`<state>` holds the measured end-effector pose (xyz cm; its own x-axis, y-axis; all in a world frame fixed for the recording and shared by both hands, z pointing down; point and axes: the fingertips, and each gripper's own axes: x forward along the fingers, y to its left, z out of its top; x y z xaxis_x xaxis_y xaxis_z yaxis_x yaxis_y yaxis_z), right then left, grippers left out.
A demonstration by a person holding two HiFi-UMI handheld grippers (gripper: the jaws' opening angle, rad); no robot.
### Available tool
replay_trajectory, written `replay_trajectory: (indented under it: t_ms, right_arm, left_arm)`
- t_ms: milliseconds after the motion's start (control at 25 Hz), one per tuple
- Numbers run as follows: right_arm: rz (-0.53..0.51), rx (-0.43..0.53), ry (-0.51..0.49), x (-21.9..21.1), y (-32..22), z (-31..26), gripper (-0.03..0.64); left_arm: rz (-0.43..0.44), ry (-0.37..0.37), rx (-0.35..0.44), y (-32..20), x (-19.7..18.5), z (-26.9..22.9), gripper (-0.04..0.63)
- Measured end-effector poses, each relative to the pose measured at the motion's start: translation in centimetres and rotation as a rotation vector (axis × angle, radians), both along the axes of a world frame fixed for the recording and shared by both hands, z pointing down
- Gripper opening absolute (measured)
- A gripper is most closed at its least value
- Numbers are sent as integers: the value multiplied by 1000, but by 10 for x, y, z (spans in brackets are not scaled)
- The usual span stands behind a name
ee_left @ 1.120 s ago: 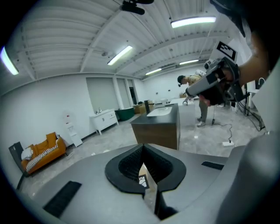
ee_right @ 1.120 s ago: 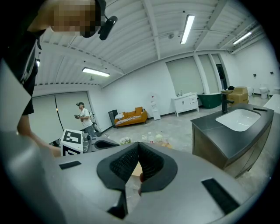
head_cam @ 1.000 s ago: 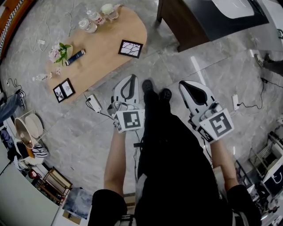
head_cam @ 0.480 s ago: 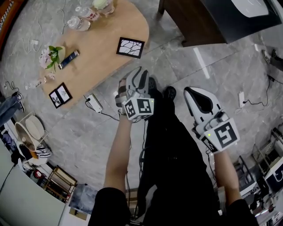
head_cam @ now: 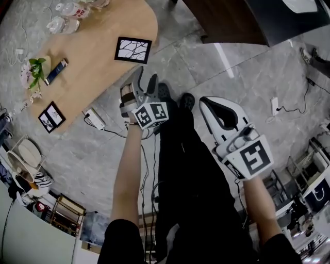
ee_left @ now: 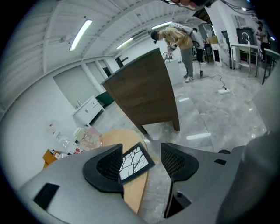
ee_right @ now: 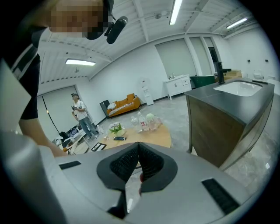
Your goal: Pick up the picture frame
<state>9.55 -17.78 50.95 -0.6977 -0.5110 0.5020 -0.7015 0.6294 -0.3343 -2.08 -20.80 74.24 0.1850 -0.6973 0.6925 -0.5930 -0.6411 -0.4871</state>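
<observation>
Wooden table [head_cam: 100, 49] bears picture frame [head_cam: 133, 49], phone [head_cam: 55, 71], bottles [head_cam: 68, 9].

Behind one jaw of the left gripper [ee_left: 141, 153], the left side of the black picture frame with branching white print [ee_left: 135, 161] is hidden. In the head view, clear plastic bottles [head_cam: 71, 9] at the far end of the oval wooden table [head_cam: 98, 67] are cut off at the top edge.

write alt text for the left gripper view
The left tool, its jaws apart and just now opening, points at a black picture frame lying flat on a wooden table, seen through the gap, nothing gripped. Behind stands a dark wooden cabinet on a grey floor.
</observation>
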Motion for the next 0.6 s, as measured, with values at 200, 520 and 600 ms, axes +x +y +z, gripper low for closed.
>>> replay_trajectory:
  t_ms: [200,520,600]
  right_arm:
    - [-5,-25,6,-2,-7,26,12]
    - [15,-60,9,-7,-12,55,12]
    - [18,-67,10,-8,-12,61,12]
  left_arm:
    - [2,-143,3,-8,-10,50,293]
    - [23,-257,-17,-24,-21,110,302]
    - [31,-277,-4,-29,-21,120,302]
